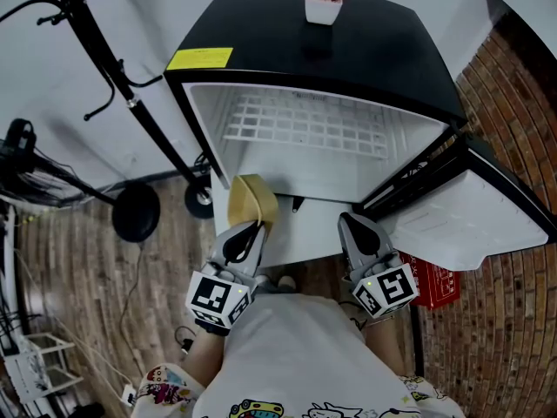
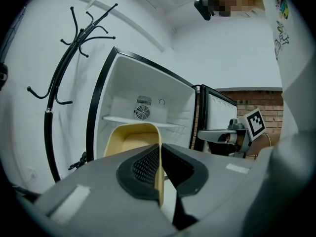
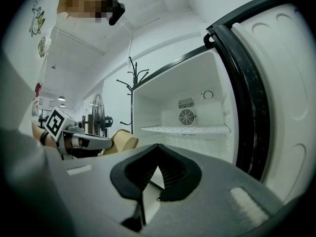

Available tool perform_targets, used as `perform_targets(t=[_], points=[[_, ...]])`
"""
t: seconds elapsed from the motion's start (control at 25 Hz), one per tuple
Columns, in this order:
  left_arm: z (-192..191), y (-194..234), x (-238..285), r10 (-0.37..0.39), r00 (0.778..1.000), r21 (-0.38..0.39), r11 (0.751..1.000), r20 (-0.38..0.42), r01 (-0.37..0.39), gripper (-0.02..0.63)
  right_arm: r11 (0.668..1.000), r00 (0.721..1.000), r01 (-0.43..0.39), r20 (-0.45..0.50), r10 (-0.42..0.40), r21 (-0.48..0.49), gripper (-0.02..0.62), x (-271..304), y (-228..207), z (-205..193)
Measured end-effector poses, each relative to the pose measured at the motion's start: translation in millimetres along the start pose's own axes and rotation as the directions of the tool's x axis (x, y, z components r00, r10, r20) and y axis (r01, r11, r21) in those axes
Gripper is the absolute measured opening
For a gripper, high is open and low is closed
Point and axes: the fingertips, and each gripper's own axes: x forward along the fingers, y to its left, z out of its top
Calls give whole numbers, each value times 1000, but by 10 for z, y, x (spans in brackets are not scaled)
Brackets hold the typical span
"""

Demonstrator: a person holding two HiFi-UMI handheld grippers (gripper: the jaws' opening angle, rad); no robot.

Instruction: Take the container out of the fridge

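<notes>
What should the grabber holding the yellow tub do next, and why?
Probably the left gripper should draw the yellow tub a little farther back from the fridge. Its jaws are clamped on the tub's wall, and the tub sits just outside the open front, so carrying it clear looks safe. The right gripper is shut and empty.

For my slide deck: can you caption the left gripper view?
Left gripper, jaws shut on the wall of the yellow container, holding it in front of the open fridge.
</notes>
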Motion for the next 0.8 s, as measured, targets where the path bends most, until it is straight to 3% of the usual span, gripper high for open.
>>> perform_targets(t=[0.52,0.8], points=[[2,70,-15,10,1000,26,1000,12,-10,31,1000,1000,7,-4,-7,-6,0,7,0,-20],[67,73,73,-56,998,136,989,-3,55,31,1000,1000,4,5,-4,-11,0,46,-4,-13]])
